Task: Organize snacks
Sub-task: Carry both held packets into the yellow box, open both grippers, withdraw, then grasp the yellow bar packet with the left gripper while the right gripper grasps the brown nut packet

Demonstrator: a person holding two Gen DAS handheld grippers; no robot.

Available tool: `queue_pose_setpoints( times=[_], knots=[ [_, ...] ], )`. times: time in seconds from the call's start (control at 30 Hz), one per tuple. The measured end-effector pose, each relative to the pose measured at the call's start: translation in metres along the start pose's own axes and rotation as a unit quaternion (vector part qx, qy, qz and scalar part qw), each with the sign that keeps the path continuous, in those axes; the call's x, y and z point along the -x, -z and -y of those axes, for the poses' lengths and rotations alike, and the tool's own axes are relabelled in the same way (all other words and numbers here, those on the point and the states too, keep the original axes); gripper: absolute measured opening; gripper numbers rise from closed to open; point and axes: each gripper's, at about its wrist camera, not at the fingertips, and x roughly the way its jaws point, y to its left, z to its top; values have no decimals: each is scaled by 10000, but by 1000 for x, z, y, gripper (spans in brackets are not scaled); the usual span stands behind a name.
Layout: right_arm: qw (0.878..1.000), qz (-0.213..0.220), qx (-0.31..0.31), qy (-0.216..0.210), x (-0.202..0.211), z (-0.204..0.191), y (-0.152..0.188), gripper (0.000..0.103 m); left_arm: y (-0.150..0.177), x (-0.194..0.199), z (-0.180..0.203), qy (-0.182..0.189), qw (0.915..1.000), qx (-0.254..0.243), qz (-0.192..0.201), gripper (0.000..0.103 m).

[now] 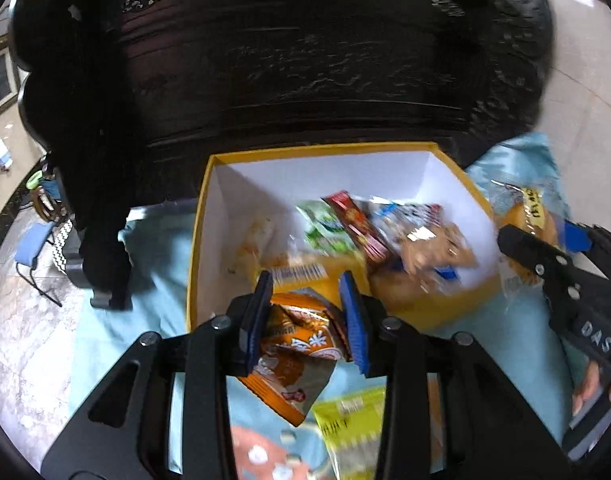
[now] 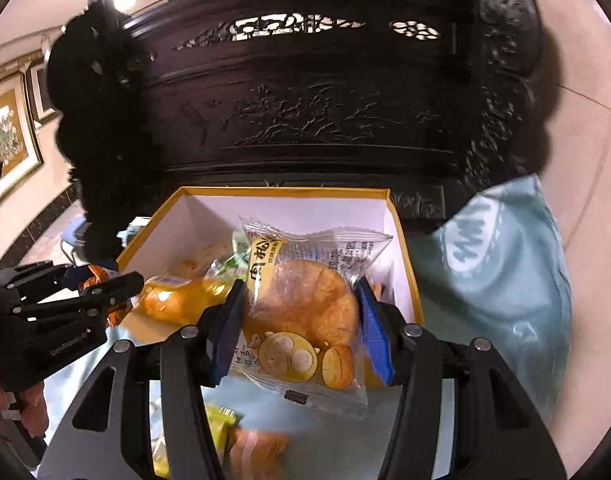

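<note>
— Orange snack packet (image 1: 301,354), right up close, pinched between the blue pads of the left claw (image 1: 311,320). It hangs by its crumpled top, over the near rim of the yellow box (image 1: 321,147).

— And the right claw (image 2: 301,334)?

— That one is clamped on a clear-wrapped bun (image 2: 305,312), a round golden thing in a crinkly bag, just short of the same box. Both packets look bound for it.

— Is anything in the box already?

— Yes, a heap: a green packet (image 1: 325,226), a red one (image 1: 355,222), a bag of brown biscuits (image 1: 437,246). They crowd the right half; the left half is mostly bare white floor.

— So what worries you?

— Two claws heading for one opening. They stand near each other, and I'd guess they could knock together above the box if both go in at once. Also, that orange packet is gripped by loose foil. It could slip out early and land on the blue cloth (image 1: 153,248) beside the yellow-green packet (image 1: 351,424) lying there.

— And the bun?

— Soft and slippery wrapped. Squeezing harder would squash it, I think; and dropped onto the heap it might slide over the wall.
</note>
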Motion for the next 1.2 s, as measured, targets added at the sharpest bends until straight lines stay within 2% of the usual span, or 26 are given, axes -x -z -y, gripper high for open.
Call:
queue_pose_setpoints(
  times=[0.2, 0.23, 0.27, 0.3, 0.33, 0.37, 0.43, 0.53, 0.6, 0.8, 1.07, 1.2],
  knots=[
    [9996, -225, -176, 46, -38, 8, -14, 55, -19, -39, -5, -28, 9996, 170, -233, 36],
    [9993, -258, -260, 27, -42, 11, -15, 55, -22, -44, -6, -45, 9994, 252, -227, 42],
    [9990, -261, -355, -2, -45, 14, -17, 55, -24, -47, -8, -40, 9993, 301, -202, 66],
    [9986, -229, -481, -31, -46, 18, -19, 58, -25, -48, -9, -61, 9992, 363, -134, 81],
    [9980, -183, -598, 10, -46, 23, -20, 72, -26, -45, -10, -231, 9987, 456, 36, 101],
    [9977, -97, -665, 73, -43, 24, -21, 77, -24, -40, -9, -323, 9982, 483, 165, 101],
    [9974, 294, -646, 112, -27, 27, -18, 89, -23, -33, -6, -266, 9984, 415, 263, 101],
    [9972, 487, -544, 131, -5, 27, -8, 95, -18, -21, -3, -279, 9988, 291, 260, 101],
    [9978, 417, -522, -23, 5, 29, 0, 96, -11, -11, 0, -262, 9992, 197, 249, 101],
    [9989, 262, -379, -57, 38, 23, 45, 98, 27, 22, 2, -235, 9996, 12, 131, 101],
    [9977, -315, -479, -350, 51, 3, 117, 100, 109, 45, -1, -563, 9982, -189, -64, 101],
    [9974, -583, -327, -272, 48, -8, 144, 100, 153, 37, -4, -596, 9965, -384, -440, 101]
  ],
)
